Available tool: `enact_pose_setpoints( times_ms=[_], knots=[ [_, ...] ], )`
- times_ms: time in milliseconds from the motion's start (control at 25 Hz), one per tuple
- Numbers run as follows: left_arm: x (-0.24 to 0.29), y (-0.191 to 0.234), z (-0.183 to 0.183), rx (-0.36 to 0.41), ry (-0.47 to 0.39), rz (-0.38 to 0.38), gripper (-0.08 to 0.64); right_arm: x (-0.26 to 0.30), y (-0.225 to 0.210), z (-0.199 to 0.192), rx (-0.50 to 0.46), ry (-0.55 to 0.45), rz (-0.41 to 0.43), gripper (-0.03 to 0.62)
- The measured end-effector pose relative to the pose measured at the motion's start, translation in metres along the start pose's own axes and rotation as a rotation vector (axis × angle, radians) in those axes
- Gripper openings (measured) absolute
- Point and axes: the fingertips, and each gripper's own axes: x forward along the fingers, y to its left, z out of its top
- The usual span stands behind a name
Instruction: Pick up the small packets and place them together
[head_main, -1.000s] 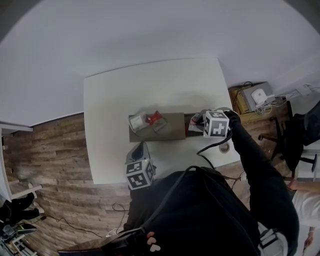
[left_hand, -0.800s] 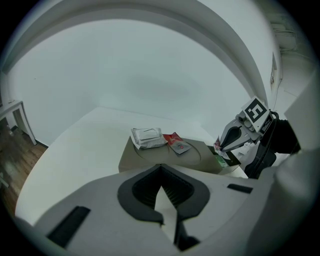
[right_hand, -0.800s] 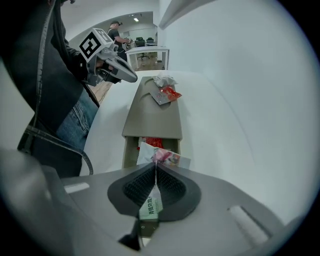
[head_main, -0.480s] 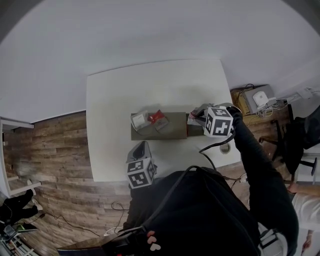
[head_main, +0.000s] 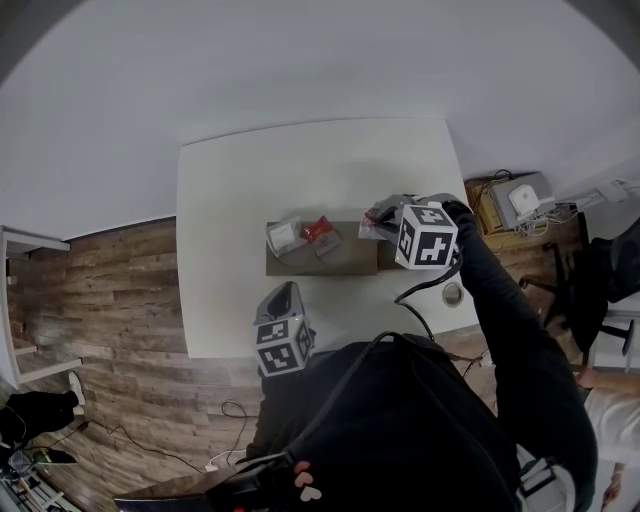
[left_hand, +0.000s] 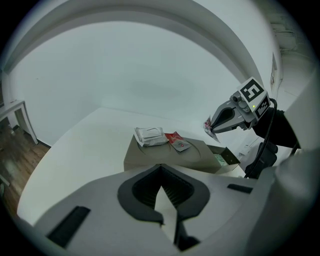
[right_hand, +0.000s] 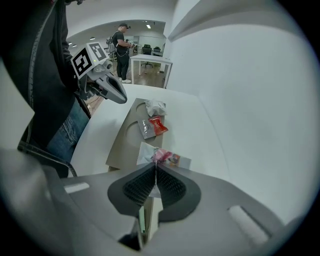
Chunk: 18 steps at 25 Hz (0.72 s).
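Your right tool (right_hand: 155, 169) has risen off the counter (head_main: 300, 170) since a second ago and edged along the cardboard box (head_main: 350, 260). Its jaws are clamped on a pink-and-white packet (right_hand: 167, 159), which hangs in the air by the box's right end. Your left tool (left_hand: 160, 167) has not moved. A white packet (head_main: 283, 236) and a red packet (head_main: 320, 231) lie side by side on the box's flat top, at its left end. The flap at the box's right end stands open. The left tool hovers at the counter's near edge, tilted down toward the box, tips together on nothing.
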Motion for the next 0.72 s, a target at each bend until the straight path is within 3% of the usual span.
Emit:
enact_pose_setpoints(
  times_ms=[720],
  knots=[
    [-0.013,0.019,-0.007,-0.04,-0.011,0.031,0.0,0.026,0.009,0.087,-0.134,-0.076,0.069,0.012]
  ],
)
